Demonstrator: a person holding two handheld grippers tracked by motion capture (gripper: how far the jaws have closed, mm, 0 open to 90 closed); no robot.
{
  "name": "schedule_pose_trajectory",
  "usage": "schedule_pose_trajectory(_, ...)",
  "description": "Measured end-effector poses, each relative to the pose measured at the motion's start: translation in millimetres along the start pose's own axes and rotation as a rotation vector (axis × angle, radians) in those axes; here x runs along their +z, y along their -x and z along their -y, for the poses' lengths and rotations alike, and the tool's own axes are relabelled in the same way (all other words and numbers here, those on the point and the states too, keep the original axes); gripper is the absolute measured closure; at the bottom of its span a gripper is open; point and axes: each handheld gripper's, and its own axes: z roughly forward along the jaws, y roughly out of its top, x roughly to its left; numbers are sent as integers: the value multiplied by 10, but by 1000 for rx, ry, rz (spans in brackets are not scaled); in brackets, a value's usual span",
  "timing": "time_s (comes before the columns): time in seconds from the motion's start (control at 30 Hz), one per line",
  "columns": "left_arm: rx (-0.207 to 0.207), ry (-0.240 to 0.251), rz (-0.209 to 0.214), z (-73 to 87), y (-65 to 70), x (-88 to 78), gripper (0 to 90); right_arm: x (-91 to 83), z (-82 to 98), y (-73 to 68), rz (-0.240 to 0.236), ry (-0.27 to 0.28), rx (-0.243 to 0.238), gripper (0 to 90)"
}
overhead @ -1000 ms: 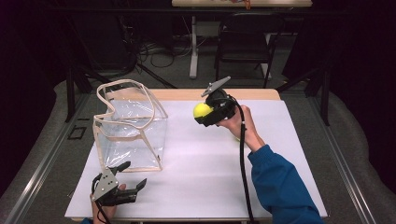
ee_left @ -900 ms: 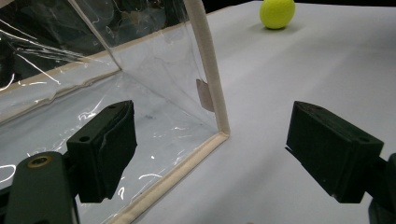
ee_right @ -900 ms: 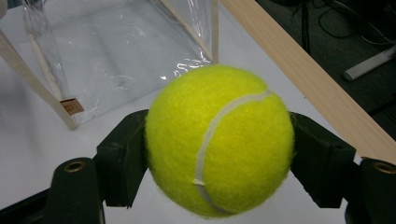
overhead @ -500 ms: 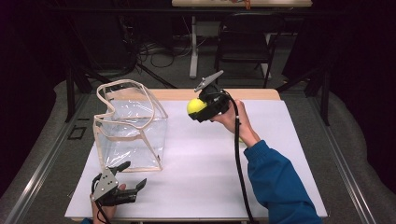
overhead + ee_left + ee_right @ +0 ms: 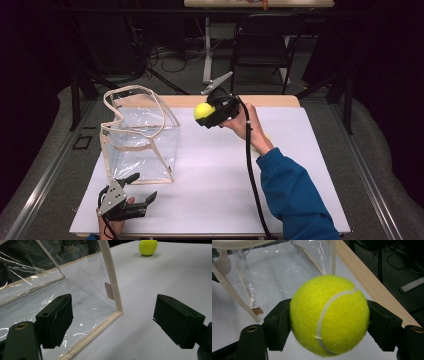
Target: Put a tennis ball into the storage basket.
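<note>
A white-topped table [image 5: 210,200] with a wooden far edge stands in a dark room, with a chair and cables on the floor beyond it. A yellow tennis ball [image 5: 202,111] hangs in the air above the far middle of the table, clamped between the jaws of the right gripper [image 5: 207,114]; the right gripper view has the two black pads pressed against the ball's sides [image 5: 329,315], with its white seam facing the camera. The ball touches neither the table nor anything else but the pads.

What counts now is where the clear bag [image 5: 140,135] lies from the ball — to the left of it in the high view, near but apart, with its cream-trimmed open mouth facing up and standing at about the ball's height. Judging from that, the ball needs to travel leftward and somewhat higher to clear the rim before it can be lowered inside.

The left gripper [image 5: 137,192] rests low at the near left of the table, just in front of the bag's near bottom corner — jaws wide apart and holding nothing, the corner seam [image 5: 117,312] between them in the left gripper view. A second tennis ball [image 5: 148,247] lies on the table farther off.
</note>
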Motion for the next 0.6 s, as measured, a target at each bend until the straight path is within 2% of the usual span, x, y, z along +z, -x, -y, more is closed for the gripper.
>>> schedule_pose_trajectory(0.6,1,2,-1,-3,-6,-4,159,27,-143,-33,0,-11,-24,264)
